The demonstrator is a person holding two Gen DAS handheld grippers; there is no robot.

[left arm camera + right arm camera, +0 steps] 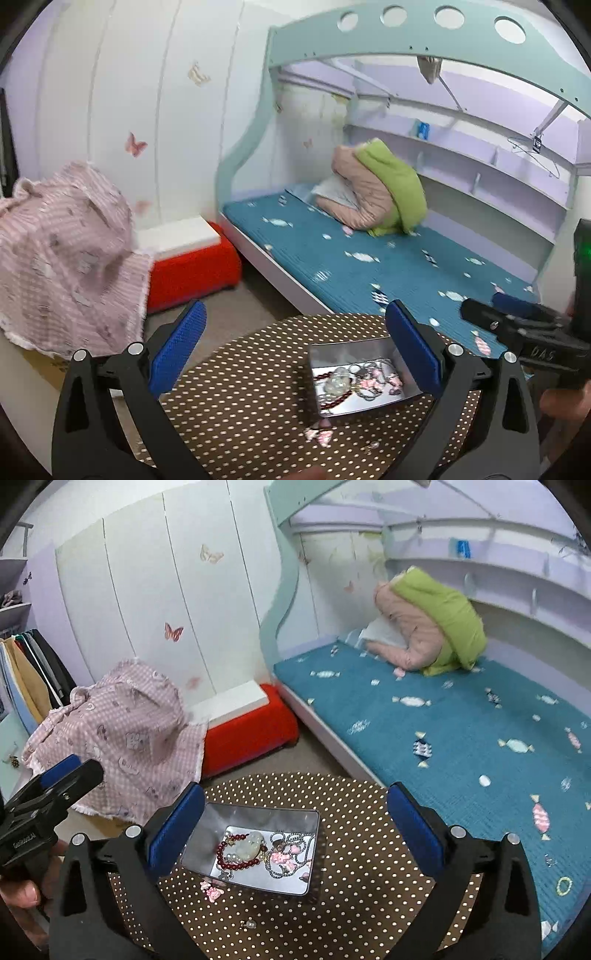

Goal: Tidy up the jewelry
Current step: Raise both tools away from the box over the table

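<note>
Polka-dot round table [369, 867] sits right under us, brown with white dots. Nearest on it, loose: a pink charm [213, 892] just off the tin's near edge and a small pale stud [250, 924] closer to us.

We hold both tools above the table. Left gripper [295, 354] has its jaws spread wide, nothing between them. Right gripper [295, 830] likewise released and empty.

Metal tin [236, 816] is mid-table, open-topped. Inside: red bead bracelet [236, 864], pale jade-like pendant [251, 845] lying on it, silver chain [291, 849] tangled with pink charms. So most of the jewelry is already in the tin; we judge the two loose pieces are what's left.

Plan for the step, as we read it:
- right takes the pink charm, it's closest to that side
- come down steep, pads flat on the table, pinch across the charm's narrow axis
- left braces the tin's wall so it doesn't skate on the cloth
- lift clear of the rim before releasing, or the charm catches the edge
- the stud is tiny; it may slip out of the pads, so close slowly

Beyond the table: pink checked cloth [122, 723] to the left, red box [247, 734], then the bed [461, 738] with teal cover and a green-and-pink quilt [436, 627] at the far end.
</note>
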